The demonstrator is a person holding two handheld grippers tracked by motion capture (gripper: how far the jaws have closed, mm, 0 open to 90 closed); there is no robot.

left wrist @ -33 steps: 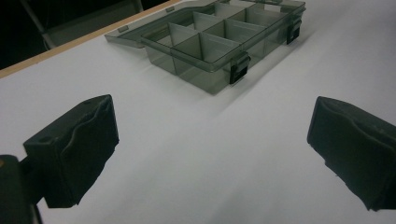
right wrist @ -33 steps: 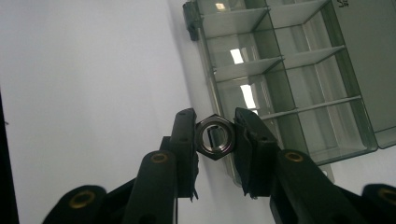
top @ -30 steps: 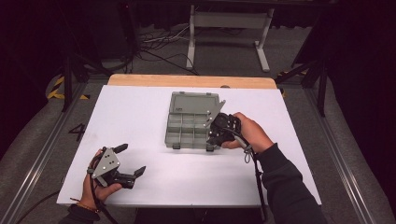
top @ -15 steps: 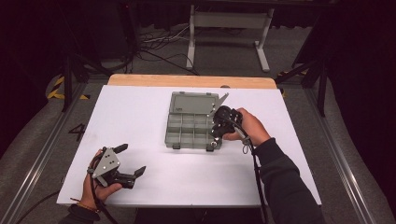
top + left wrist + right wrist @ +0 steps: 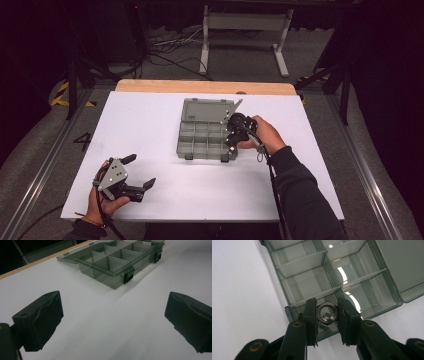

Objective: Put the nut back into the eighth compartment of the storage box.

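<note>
A smoky clear compartment box (image 5: pixel 206 111) lies open in the middle of the white table, its lid folded back. My right gripper (image 5: pixel 229 143) hangs over the box's near right corner, pointing down. In the right gripper view it (image 5: pixel 326 308) is shut on a steel hex nut (image 5: pixel 326 313), held flat-on just above the corner compartment of the box (image 5: pixel 305 286). Some small metal piece lies in that compartment under the nut. My left gripper (image 5: pixel 142 170) rests open near the table's front left, with nothing between its pads (image 5: pixel 41 320), facing the box (image 5: pixel 110 263).
The white table top (image 5: pixel 150 115) has a wooden strip (image 5: pixel 200 86) along its far edge. Metal rails run down both sides. A stand's legs and cables lie on the floor behind. The box's two front latches (image 5: pixel 128 274) hang open.
My right hand with the nut has shifted slightly over the box's right side and sunk a little. The left hand has stayed put.
</note>
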